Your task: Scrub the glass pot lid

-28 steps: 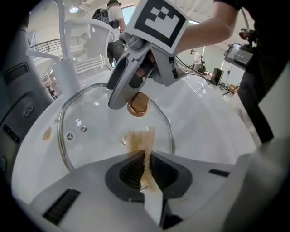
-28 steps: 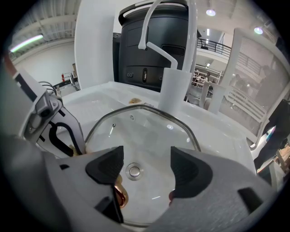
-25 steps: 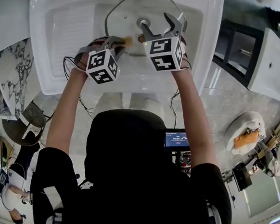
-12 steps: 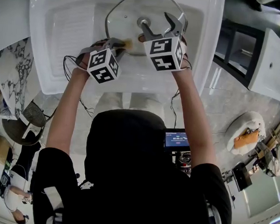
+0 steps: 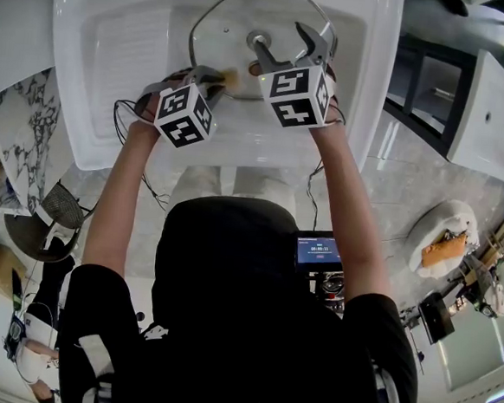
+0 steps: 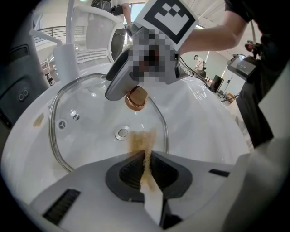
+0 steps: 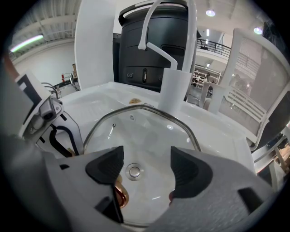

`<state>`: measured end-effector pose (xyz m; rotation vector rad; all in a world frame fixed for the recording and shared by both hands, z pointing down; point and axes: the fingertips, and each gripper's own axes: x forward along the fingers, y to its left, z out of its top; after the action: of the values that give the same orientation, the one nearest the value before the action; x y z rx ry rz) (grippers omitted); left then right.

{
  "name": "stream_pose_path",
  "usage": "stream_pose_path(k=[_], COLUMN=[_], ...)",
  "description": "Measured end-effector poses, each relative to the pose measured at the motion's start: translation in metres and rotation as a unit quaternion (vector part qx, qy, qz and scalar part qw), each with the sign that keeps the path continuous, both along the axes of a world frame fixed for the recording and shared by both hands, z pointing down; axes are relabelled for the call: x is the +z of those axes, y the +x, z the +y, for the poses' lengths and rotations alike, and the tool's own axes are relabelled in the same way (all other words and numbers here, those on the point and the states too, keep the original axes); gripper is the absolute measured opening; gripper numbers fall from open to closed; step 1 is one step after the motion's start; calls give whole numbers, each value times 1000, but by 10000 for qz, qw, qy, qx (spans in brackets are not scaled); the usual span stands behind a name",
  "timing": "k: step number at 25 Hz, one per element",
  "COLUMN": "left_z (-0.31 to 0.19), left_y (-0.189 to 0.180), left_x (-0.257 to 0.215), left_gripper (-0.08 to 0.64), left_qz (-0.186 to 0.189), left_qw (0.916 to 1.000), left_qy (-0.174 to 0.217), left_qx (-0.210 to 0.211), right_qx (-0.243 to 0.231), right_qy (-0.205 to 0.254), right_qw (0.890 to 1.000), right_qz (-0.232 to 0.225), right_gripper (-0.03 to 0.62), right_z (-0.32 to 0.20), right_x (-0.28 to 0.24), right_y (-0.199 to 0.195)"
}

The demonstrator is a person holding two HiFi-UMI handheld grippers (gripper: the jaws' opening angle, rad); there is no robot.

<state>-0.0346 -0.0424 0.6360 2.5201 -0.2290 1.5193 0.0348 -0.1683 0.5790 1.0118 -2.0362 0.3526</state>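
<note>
Copper knob of glass lid, mostly behind right gripper, perhaps touching

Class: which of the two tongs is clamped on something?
The left tongs, shut on a thin brown scrubbing pad over the round glass pot lid; the right tongs have jaws wide apart by the lid's copper knob.

clear glass lid, copper knob, brown pad

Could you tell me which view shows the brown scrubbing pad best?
The left gripper view: the scrubbing pad is pinched in the left tongs, tip on the glass lid. The head view shows only a small brown patch; the right gripper view, hardly anything.
</note>
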Motion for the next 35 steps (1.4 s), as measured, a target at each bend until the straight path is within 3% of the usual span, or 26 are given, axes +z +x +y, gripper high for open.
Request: stream_pose_path(k=[35], left_z=[-107], left_y=[-13], left_x=[-61], left_gripper=[18], left_qz=[165], left_qw=[9929], left_qy=[1084], left_qx=[-469], right_qx=[16], right_qy=[64], right_qw=[10000], right_qz=[-30], right_gripper=[307], right_z=[0], right_x=[-2], right_y=[-1])
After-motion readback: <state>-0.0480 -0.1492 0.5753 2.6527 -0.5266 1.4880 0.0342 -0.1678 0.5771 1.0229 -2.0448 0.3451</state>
